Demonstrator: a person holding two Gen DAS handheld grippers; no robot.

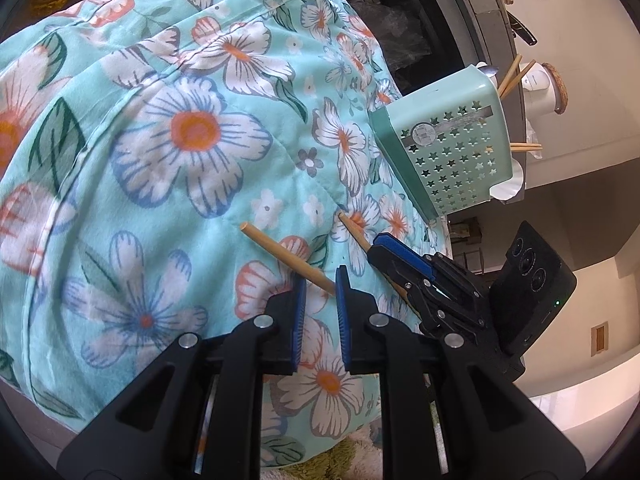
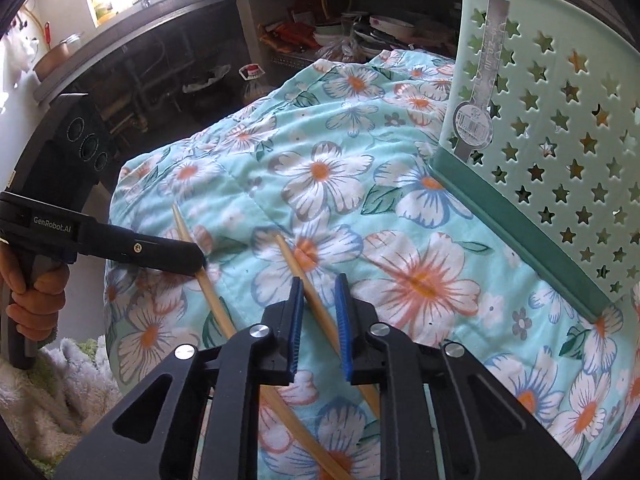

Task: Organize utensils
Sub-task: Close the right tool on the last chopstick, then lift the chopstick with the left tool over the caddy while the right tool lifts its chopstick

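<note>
A floral quilt [image 2: 360,184] covered a soft, rounded mound, and on it stood the mint utensil caddy [image 2: 552,128], star-pierced, with chopsticks already poking from its top. Two loose bamboo chopsticks lay on the cloth near it. The left gripper [image 1: 321,280] straddled one chopstick [image 1: 286,257], jaws spread, not yet pinching. The right gripper [image 2: 319,286] was likewise spread around the other chopstick [image 2: 308,280]. The sticks looked light, stiff and smooth, likely to roll or pivot on the yielding quilt; a mid-shaft pinch would probably hold best.
</note>
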